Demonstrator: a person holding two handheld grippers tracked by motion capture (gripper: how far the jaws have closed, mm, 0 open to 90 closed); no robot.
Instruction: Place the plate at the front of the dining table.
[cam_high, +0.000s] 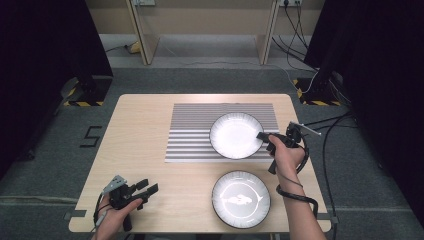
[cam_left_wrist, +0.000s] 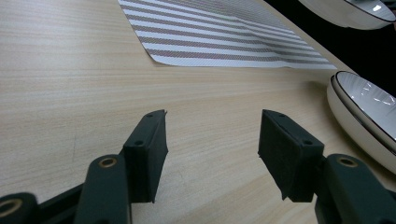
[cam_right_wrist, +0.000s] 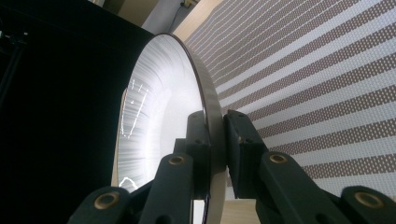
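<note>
A white plate with a dark rim (cam_high: 235, 135) lies over the striped placemat (cam_high: 195, 130). My right gripper (cam_high: 264, 136) is shut on that plate's right rim (cam_right_wrist: 212, 116), one pad inside the bowl and one under the edge. A second white plate (cam_high: 241, 198) sits on bare wood near the table's front edge, its side (cam_left_wrist: 359, 121) showing at the right of the left gripper view. My left gripper (cam_high: 148, 187) rests low at the front left, open (cam_left_wrist: 212, 140), with nothing between its jaws.
The wooden table (cam_high: 140, 150) has free room at the left half. Dark curtains flank both sides, cables (cam_high: 330, 130) trail off the right edge, and wooden frame legs (cam_high: 145, 40) stand beyond the far edge.
</note>
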